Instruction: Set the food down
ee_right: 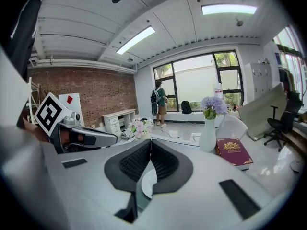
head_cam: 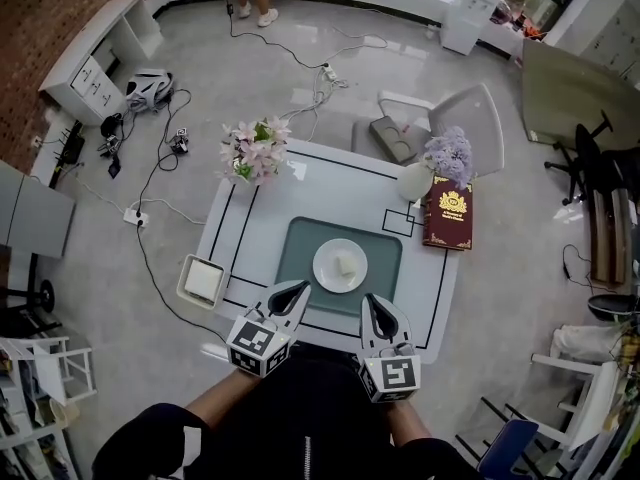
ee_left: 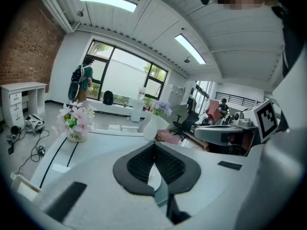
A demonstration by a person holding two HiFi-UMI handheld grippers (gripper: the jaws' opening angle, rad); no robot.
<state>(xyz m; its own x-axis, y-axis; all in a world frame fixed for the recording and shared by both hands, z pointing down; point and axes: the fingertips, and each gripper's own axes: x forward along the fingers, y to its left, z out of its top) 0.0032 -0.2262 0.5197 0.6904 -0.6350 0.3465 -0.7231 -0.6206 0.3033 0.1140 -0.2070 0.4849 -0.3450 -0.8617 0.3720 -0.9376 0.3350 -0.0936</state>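
Observation:
A pale block of food (head_cam: 347, 265) lies on a white plate (head_cam: 340, 266) in the middle of a grey-green mat (head_cam: 340, 265) on the white table (head_cam: 262, 230). My left gripper (head_cam: 294, 290) hovers at the mat's near left corner, shut and empty. My right gripper (head_cam: 374, 305) hangs at the mat's near right edge, also shut with nothing in it. In the left gripper view its black pads (ee_left: 169, 166) meet at the tips, and a sliver of plate (ee_left: 154, 176) shows below them. The right gripper's pads (ee_right: 165, 162) also touch, with the plate (ee_right: 147, 182) seen beneath.
A pot of pink flowers (head_cam: 255, 151) stands at the table's far left. A white vase of purple flowers (head_cam: 437, 164) and a red book (head_cam: 450, 214) sit at the far right. A small white tray (head_cam: 203, 281) rests at the left edge. A white chair (head_cam: 463, 118) stands behind the table.

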